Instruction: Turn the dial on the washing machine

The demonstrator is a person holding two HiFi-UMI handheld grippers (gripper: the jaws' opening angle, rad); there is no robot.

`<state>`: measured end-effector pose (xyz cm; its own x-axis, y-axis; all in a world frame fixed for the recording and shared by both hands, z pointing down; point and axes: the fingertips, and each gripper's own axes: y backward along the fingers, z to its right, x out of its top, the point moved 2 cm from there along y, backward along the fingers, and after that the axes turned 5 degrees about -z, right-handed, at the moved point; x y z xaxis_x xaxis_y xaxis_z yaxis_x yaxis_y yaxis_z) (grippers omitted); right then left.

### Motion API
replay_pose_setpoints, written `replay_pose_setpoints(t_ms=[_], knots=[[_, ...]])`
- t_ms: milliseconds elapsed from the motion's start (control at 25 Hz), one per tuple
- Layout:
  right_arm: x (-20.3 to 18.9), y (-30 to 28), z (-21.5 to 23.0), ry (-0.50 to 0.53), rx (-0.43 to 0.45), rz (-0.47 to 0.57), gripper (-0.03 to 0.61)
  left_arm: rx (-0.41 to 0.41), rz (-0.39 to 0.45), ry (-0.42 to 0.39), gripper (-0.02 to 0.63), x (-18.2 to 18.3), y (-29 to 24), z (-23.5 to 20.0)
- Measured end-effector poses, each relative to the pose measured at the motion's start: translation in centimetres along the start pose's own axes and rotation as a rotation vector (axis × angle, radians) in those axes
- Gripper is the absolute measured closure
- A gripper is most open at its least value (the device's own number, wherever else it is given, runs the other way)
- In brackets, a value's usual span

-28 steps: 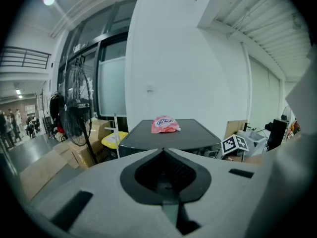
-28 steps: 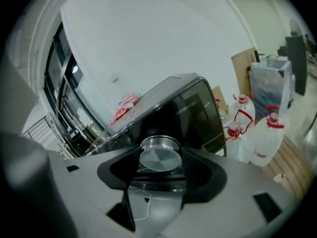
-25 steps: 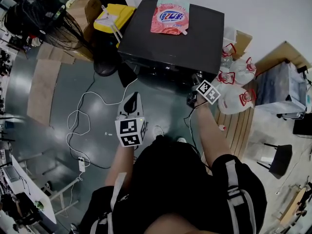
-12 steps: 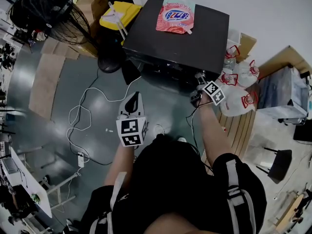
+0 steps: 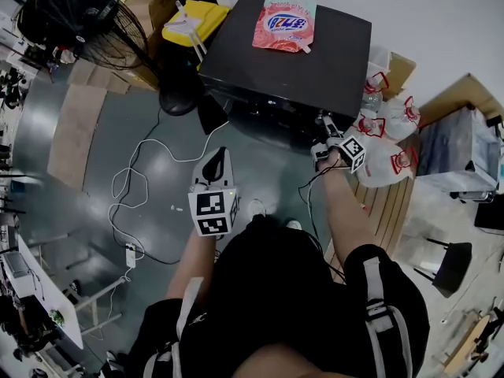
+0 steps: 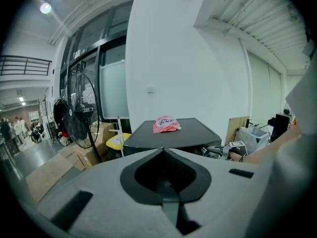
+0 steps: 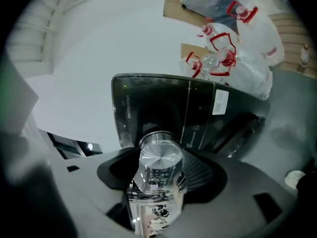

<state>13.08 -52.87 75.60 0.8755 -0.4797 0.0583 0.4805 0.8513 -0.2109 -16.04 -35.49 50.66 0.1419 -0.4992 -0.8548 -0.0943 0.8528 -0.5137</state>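
Glossy black box-shaped washing machine [image 5: 315,61]; mirror-silver round metal dial [image 7: 159,155] within grey right claw [image 7: 158,168]; pink-red printed pouch [image 5: 283,24] beyond it; white, red-marked plastic bags [image 5: 386,162] beside

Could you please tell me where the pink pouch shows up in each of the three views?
Head view: pouch at top centre, lying on the washer.
Left gripper view: pouch at centre, on the washer's top.
Right gripper view: not in it; only the washer's front and the dial between the jaws.
Shared landmark: the black washer.
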Motion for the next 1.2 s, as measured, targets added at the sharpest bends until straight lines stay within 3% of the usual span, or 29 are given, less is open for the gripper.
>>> replay_pose_setpoints(t_ms=[160,440,520,600,720,800,920,1040,1200], knots=[[0.2,0.0,0.1,-0.001,0.015,0.004,0.321,0.006,0.006,-0.009,0.618,0.1,0.4,0.3],[0.1,1.2,-0.9,0.215,-0.112,0.038,0.321,0.025,0.022,0.0,0.618,0.1,1.4,0.2],[-0.2,1.8,-2.0,0.301,-0.111,0.028,0.321,0.025,0.031,0.007,0.618,0.2,1.6,0.3],[-0.9,2.8,-4.2,0.411,-0.068,0.007,0.321,0.022,0.04,0.014,0.618,0.3,1.7,0.5],[-2.5,4.5,-8.2,0.654,-0.034,-0.039,0.333,0.009,0.059,0.029,0.618,0.5,1.6,1.3],[-3.2,5.8,-11.0,0.833,-0.038,-0.033,0.434,-0.003,0.069,0.035,0.618,0.9,1.3,2.0],[-3.8,8.1,-15.4,1.085,-0.048,0.027,0.517,-0.021,0.086,0.041,0.618,1.4,1.0,3.3],[-4.7,10.9,-20.0,1.298,-0.036,0.115,0.548,-0.038,0.108,0.05,0.618,2.0,0.8,4.4],[-6.5,14.3,-24.2,1.483,0.022,0.166,0.569,-0.037,0.149,0.061,0.618,2.9,0.7,5.6]])
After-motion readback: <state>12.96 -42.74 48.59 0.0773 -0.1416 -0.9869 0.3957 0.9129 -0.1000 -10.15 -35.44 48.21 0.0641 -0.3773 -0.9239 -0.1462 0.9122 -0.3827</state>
